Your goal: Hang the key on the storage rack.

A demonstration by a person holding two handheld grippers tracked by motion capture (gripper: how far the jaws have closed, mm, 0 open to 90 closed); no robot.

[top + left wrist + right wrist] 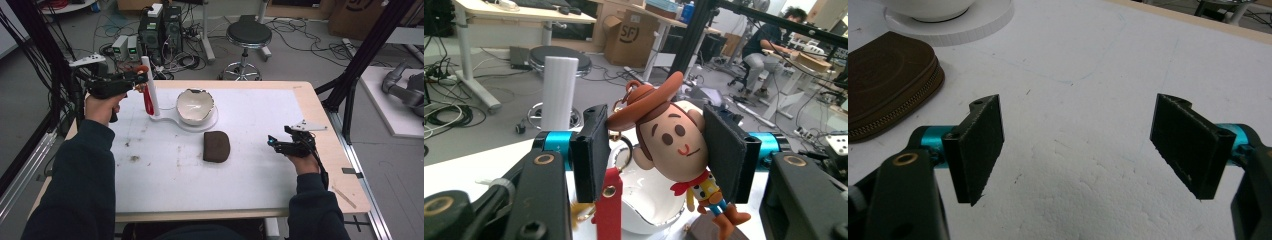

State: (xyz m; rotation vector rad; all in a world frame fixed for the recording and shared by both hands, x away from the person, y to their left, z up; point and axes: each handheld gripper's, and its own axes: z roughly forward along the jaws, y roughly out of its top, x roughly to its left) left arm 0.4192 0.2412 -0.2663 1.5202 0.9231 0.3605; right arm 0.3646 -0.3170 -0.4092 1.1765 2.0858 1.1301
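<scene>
Currently the left gripper is closed on a cowboy figure keychain: both fingers press against the sides of the figure's round head, at a partly closed width. In the left gripper view the figure's brown hat tilts toward the upper left, its small body with red neckerchief and blue legs hangs down to the lower right, and a red strap with a metal ring hangs beside the left finger. In the high view the left gripper holds the keychain in the air above the far left part of the table, just beside the top of a white upright post. The post stands on a flat white base that also carries a white bowl with an irregular rim.

A brown zippered pouch lies flat on the table, near the bowl on the person's side of it.

The right gripper rests low at the right part of the table, well apart from the pouch. Its fingers stand wide open with nothing between them; bare white table surface shows in the gap.
</scene>
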